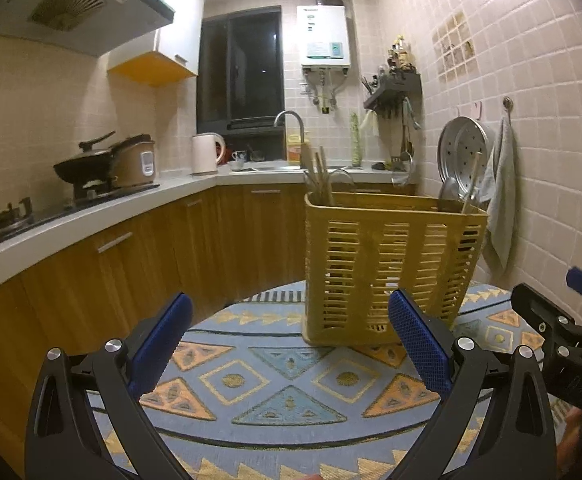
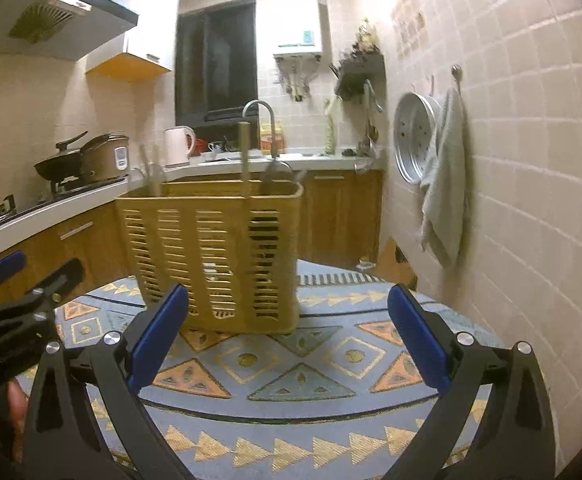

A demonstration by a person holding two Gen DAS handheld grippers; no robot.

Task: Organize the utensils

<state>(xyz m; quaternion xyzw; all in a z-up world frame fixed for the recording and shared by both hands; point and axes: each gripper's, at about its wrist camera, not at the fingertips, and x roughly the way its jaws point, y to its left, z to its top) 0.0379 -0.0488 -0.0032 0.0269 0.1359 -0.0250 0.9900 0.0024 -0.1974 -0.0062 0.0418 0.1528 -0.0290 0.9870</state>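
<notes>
One slatted utensil basket [image 1: 387,264], two grippers, one hanging towel [image 1: 501,200], one kettle [image 1: 207,153].

The left gripper [image 1: 289,320] has two black arms that spread like a fork, each with a long cut-out slot. Round silver screws sit at the joints. On the inner side of each finger [image 1: 421,338] there is a blue pad with a fine dotted texture. The right gripper [image 2: 287,316] is built the same: black arms, silver screws, blue pads [image 2: 415,334]. Its neighbour shows as a black clamp with small screws and a blue tip.
</notes>
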